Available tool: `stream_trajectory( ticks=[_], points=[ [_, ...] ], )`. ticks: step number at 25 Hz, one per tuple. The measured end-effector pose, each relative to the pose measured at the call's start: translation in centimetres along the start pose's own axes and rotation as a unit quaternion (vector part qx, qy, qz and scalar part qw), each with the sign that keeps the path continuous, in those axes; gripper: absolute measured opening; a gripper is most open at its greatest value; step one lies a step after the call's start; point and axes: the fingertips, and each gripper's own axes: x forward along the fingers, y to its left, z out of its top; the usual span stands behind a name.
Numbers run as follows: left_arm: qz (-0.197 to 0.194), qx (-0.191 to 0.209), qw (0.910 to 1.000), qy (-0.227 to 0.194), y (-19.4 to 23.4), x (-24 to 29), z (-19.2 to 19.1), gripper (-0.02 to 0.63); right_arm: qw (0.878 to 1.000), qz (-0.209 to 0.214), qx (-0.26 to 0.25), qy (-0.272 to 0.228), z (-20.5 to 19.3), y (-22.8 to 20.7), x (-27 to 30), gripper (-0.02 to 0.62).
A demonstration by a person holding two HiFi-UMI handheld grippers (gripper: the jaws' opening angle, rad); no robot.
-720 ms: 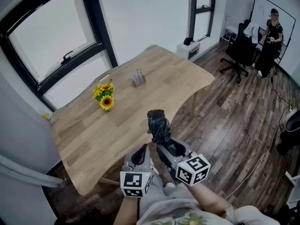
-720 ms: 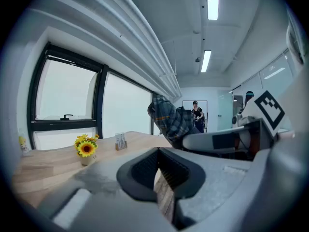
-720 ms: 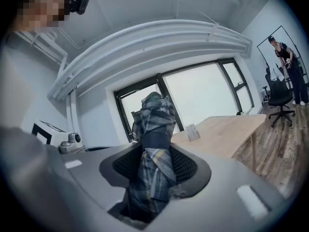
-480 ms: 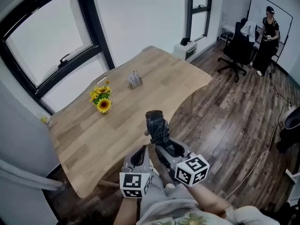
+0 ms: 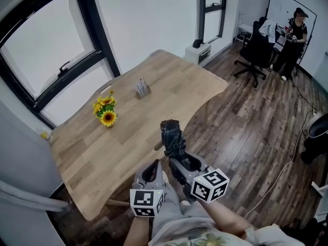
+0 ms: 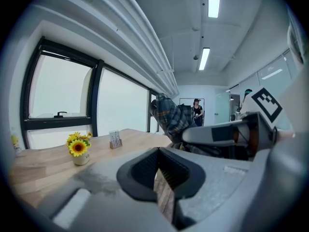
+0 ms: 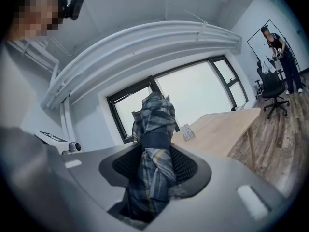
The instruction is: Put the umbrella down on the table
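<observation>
1. 1 umbrella (image 5: pixel 173 137), 1 table (image 5: pixel 154 101), 1 flower pot (image 5: pixel 105 113), 2 grippers.
2. R gripper (image 5: pixel 180 160) pinches the folded umbrella, up in the air by the table's near edge.
3. L gripper (image 5: pixel 154 169) sits beside it, jaws pressed together, empty. Both point fwd.

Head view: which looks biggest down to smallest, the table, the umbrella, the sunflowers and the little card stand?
1. The table looks biggest by far.
2 and 3. The umbrella and the sunflowers look about alike. The umbrella is much nearer the camera, so I won't rank them.
4. The card stand looks smallest.
</observation>
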Motion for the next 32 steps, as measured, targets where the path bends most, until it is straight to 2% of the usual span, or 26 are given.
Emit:
stream_trajectory(
  ticks=[14,32],
  points=[
    [-0.003,-0.005,0.9999,0.016,2.3,3.5,0.1,0.002,1.0,-0.01,0.011,0.015,0.3,-2.6,3.7,0.178],
    [0.012,-0.03,0.9988,0.037,8.1,9.1,-0.1,0.002,0.999,-0.014,0.017,0.045,1.2,-6.3,11.6,0.179]
  ],
)
